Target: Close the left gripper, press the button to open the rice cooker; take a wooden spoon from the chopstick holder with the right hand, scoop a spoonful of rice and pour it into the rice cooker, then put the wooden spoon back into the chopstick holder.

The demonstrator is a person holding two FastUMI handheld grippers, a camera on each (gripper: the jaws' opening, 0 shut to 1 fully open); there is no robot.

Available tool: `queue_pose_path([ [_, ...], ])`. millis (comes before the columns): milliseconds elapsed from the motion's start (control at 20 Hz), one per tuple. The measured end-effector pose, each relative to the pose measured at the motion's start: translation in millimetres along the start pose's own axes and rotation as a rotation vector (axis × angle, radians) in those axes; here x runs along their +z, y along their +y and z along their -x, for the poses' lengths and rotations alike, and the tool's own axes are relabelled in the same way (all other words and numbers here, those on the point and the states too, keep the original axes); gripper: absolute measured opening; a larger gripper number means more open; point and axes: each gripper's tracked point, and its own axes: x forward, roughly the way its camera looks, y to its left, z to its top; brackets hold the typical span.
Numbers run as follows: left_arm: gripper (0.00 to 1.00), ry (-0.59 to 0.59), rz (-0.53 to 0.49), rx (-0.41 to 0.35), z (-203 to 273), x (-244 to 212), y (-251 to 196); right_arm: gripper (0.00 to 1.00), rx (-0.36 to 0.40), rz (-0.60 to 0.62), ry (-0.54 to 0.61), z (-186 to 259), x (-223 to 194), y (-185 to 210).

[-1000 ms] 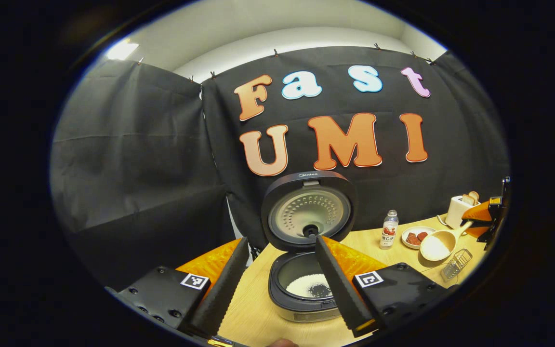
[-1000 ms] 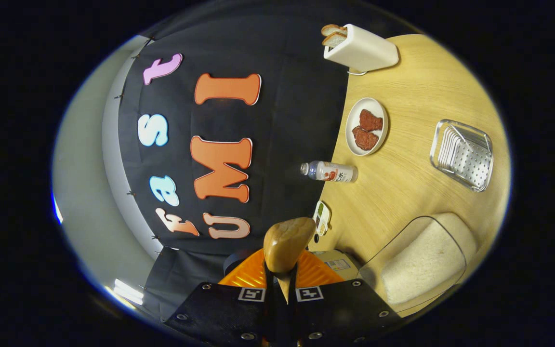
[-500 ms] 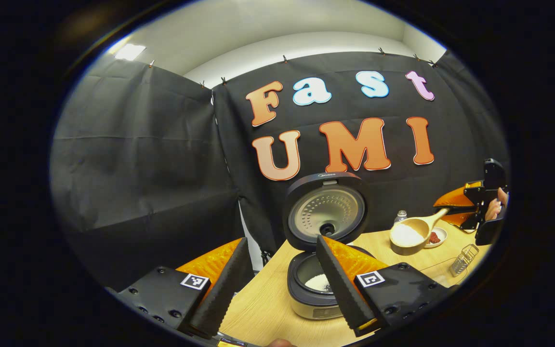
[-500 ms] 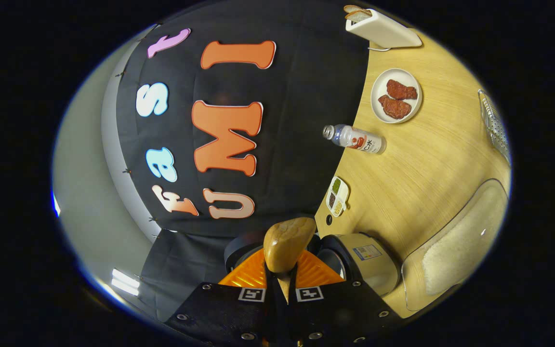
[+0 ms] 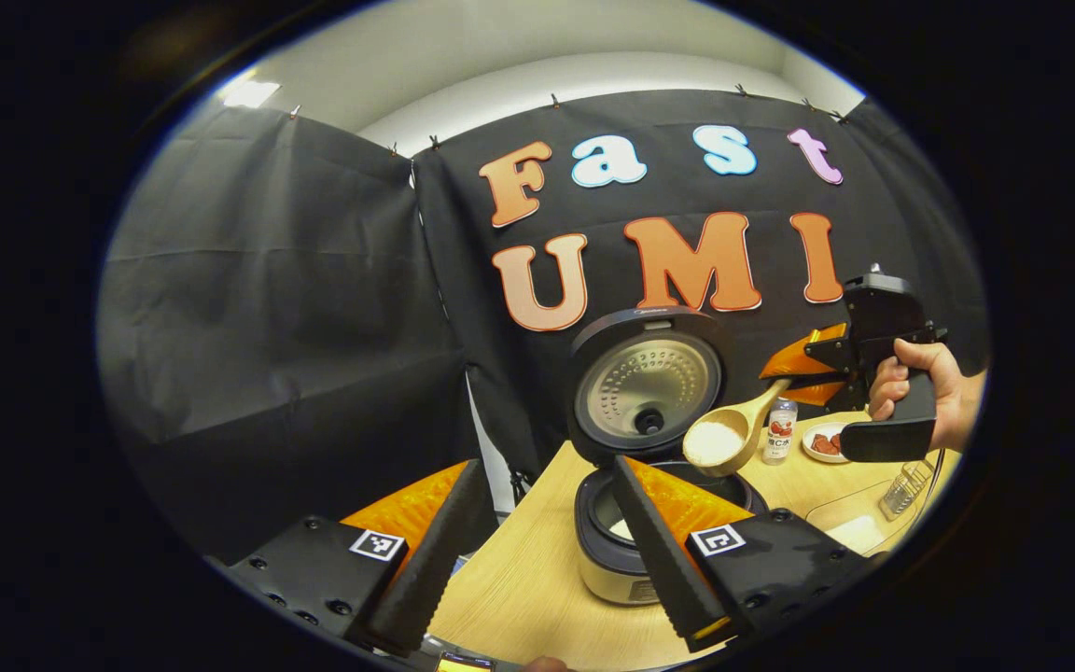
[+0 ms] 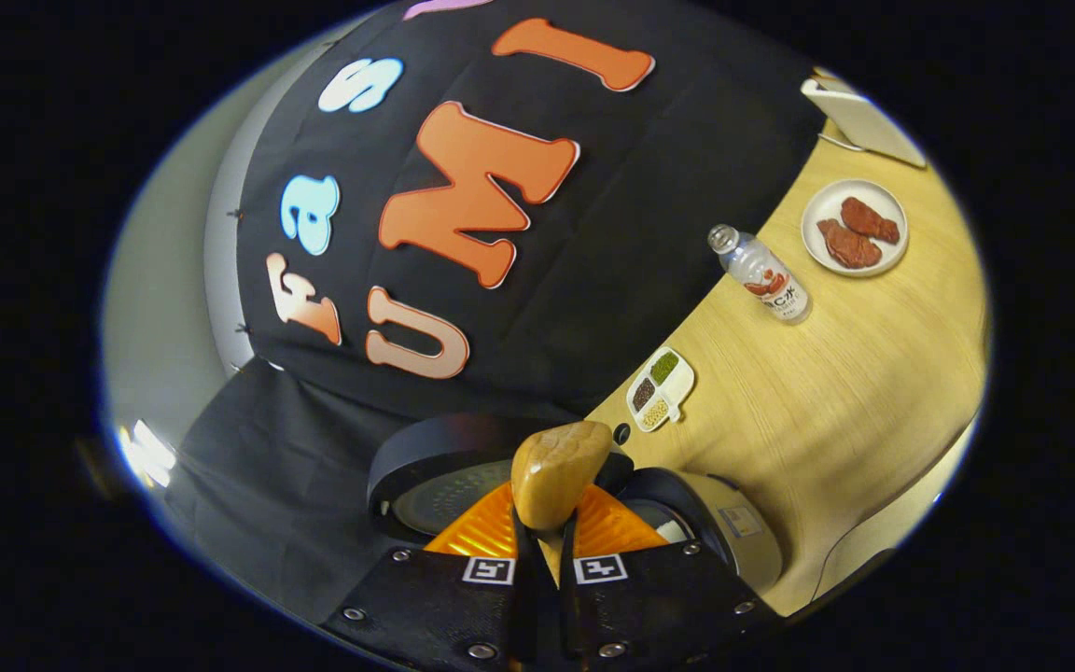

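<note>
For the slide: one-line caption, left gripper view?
Right tool holds wooden spoon of rice over open rice cooker.

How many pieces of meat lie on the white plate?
2, side by side on the white plate at the table's far end, beyond the bottle: one piece nearer the toaster, the other piece nearer the bottle. None seems hidden.

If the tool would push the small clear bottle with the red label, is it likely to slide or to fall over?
The small clear plastic bottle with the red label stands upright, tall and narrow, so a push near its cap would probably tip it. It would then likely roll, being round. It looks light, so a low push may slide it on the smooth wooden table.
</note>
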Motion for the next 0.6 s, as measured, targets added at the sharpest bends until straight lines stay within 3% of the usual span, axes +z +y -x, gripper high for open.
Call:
queue_pose_path([
  [600, 0.96, 0.041, -0.006, -0.015, -12.1, -19.5, 6.4, 0.09, -0.069, 0.470, 0.004, -22.1, -33.0, 21.1],
])
